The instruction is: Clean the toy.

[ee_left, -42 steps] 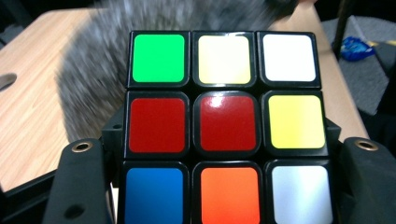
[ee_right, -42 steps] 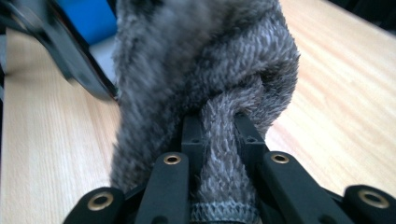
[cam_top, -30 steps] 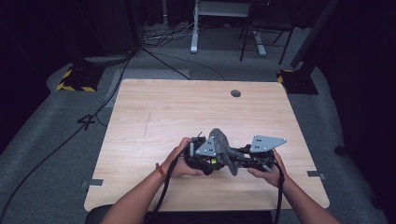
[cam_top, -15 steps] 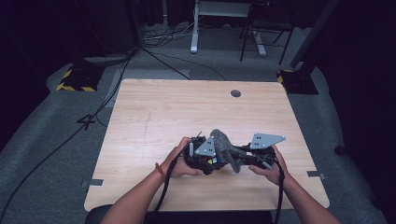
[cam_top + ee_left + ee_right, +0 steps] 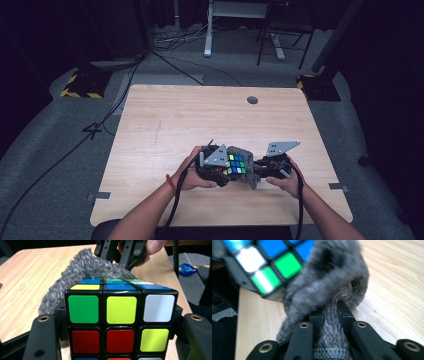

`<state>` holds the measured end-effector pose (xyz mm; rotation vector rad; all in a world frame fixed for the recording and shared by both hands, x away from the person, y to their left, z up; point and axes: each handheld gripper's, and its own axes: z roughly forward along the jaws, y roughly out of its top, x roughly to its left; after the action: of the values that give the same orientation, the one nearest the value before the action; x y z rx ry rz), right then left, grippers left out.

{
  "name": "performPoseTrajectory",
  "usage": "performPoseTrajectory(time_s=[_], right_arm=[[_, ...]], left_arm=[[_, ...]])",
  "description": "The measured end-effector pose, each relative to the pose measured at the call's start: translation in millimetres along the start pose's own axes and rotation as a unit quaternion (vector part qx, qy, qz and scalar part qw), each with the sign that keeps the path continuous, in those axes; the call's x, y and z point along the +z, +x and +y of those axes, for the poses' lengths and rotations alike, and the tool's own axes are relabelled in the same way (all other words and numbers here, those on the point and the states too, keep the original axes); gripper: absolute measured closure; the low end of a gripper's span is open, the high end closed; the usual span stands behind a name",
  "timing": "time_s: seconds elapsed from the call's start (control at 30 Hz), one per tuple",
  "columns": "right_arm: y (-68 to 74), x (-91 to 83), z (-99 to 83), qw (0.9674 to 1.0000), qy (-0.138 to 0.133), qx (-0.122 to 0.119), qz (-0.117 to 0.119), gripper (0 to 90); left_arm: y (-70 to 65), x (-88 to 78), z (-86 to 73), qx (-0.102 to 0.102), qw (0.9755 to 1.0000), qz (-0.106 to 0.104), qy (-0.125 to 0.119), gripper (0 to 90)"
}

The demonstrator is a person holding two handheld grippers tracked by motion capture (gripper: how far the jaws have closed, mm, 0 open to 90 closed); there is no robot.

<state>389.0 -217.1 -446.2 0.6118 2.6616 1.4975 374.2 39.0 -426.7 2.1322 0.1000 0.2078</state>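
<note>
Two tools meet over my wooden surface (image 5: 165, 120), near its front edge. My left tool (image 5: 216, 167) is clamped on a puzzle cube (image 5: 120, 317), its coloured squares facing up, held just above the wood. My right tool (image 5: 331, 312) is pinched on a grey fuzzy cloth (image 5: 329, 280), which drapes against the cube's far side.
</note>
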Motion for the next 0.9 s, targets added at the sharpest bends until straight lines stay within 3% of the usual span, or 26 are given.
performPoseTrajectory(time_s=[0.2, 0.3, 0.4, 0.43, 0.5, 0.57, 0.67, 0.77, 0.8, 0.9], right_arm=[[5.3, -4.8, 3.7, 0.9999, -0.015, -0.005, -0.005, 78.4], [9.2, -9.7, 7.9, 0.9995, -0.021, -0.019, -0.015, 78.4], [13.7, -16.5, 13.4, 0.9987, -0.033, -0.029, -0.025, 78.4], [18.2, -18.5, 16.3, 0.9979, -0.034, -0.043, -0.034, 78.4], [21.4, -19.6, 18.3, 0.9978, -0.044, -0.044, -0.023, 78.4], [24.8, -18.7, 20.8, 0.9972, -0.034, -0.057, -0.034, 78.4], [25.6, -18.1, 21.2, 0.9967, -0.033, -0.059, -0.045, 78.4], [19.8, -20.1, 19.3, 0.9969, -0.034, -0.045, -0.055, 78.5], [16.3, -19.1, 16.3, 0.9968, -0.022, -0.044, -0.063, 78.5], [12.4, -13.8, 11.9, 0.9979, -0.006, -0.035, -0.055, 78.4]], left_arm=[[1.1, -0.3, -2.0, 0.006, 0.9999, 0.009, 0.011, 33.0], [1.1, 0.4, -2.2, 0.008, 0.9998, 0.012, 0.013, 32.9], [1.1, 3.2, -2.8, 0.011, 0.9994, 0.018, 0.027, 32.9], [0.5, 6.5, -3.5, 0.015, 0.9989, 0.019, 0.041, 32.9], [-0.8, 10.5, -4.4, 0.019, 0.9981, 0.021, 0.054, 33.0], [-1.1, 11.9, -4.6, 0.021, 0.9978, 0.027, 0.056, 33.1], [1.0, 9.3, -4.2, 0.013, 0.9984, 0.022, 0.05, 33.2], [2.0, 4.2, -2.5, 0.011, 0.9992, 0.02, 0.033, 33.3], [1.8, 1.1, -0.3, 0.008, 0.9996, 0.018, 0.021, 33.3], [0.9, -0.1, 1.3, 0.012, 0.9996, 0.02, 0.018, 33.3]])
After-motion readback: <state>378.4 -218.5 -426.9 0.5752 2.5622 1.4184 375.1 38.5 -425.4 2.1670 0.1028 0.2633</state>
